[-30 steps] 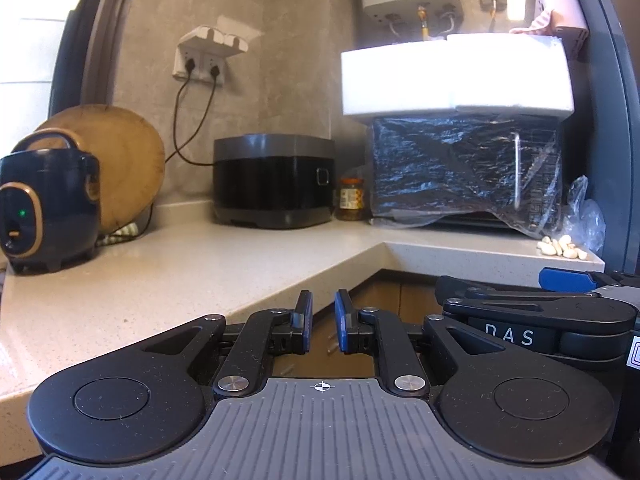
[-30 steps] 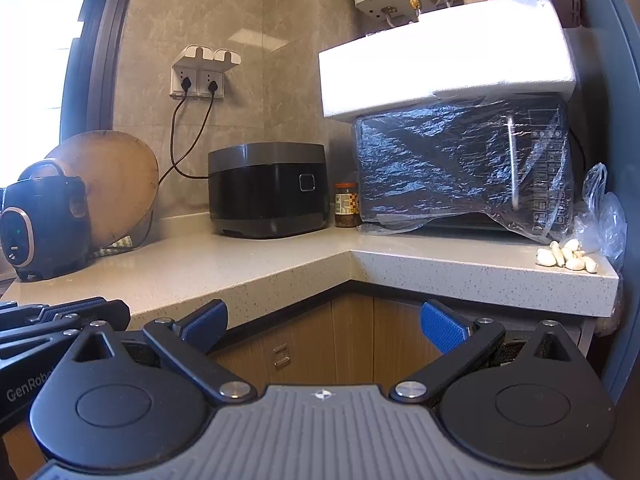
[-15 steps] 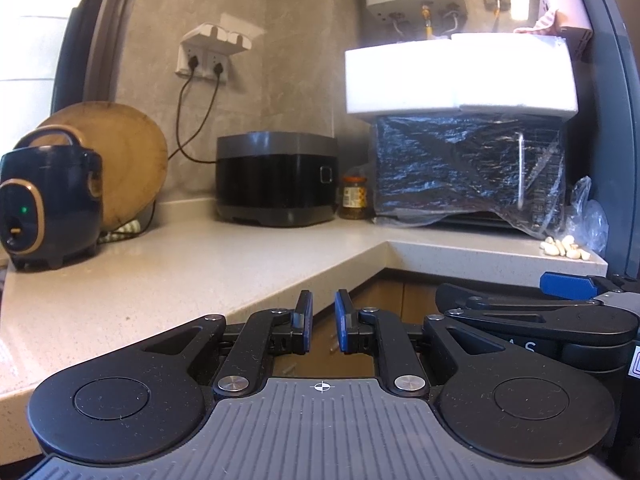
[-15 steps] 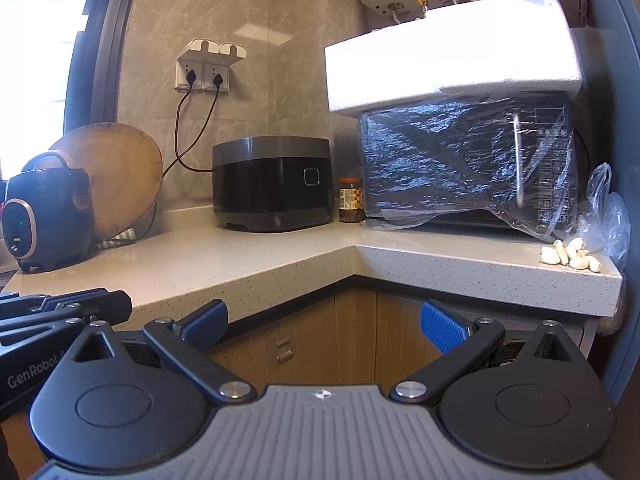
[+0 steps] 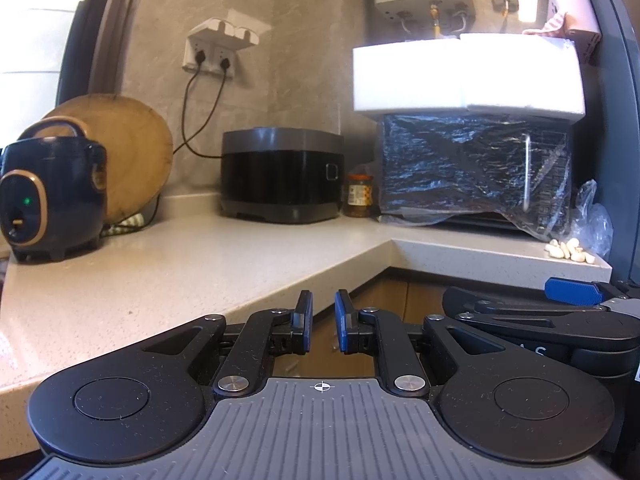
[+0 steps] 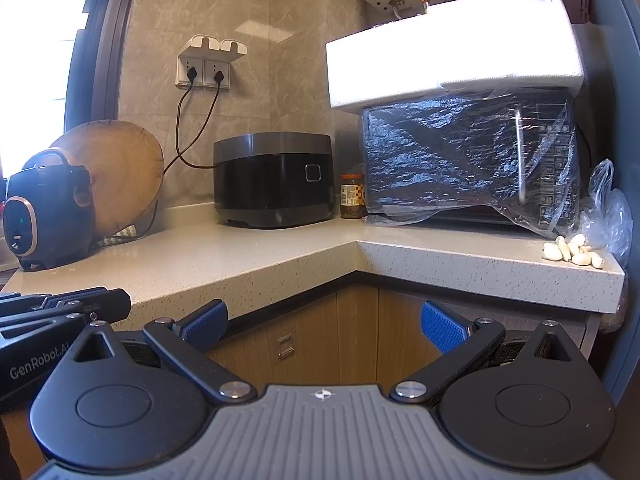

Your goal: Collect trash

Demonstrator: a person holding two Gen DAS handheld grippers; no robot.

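Though beyond both claws, garlic cloves [image 6: 573, 253]

"GenRobot.AI" on left gripper [image 6: 60, 308]

Jar [image 6: 353, 196] between cooker [image 6: 274, 180] and wrapped oven [image 6: 472, 168]

black hand-held gripper [image 5: 320, 322], blue pads [image 6: 440, 326], silver screws
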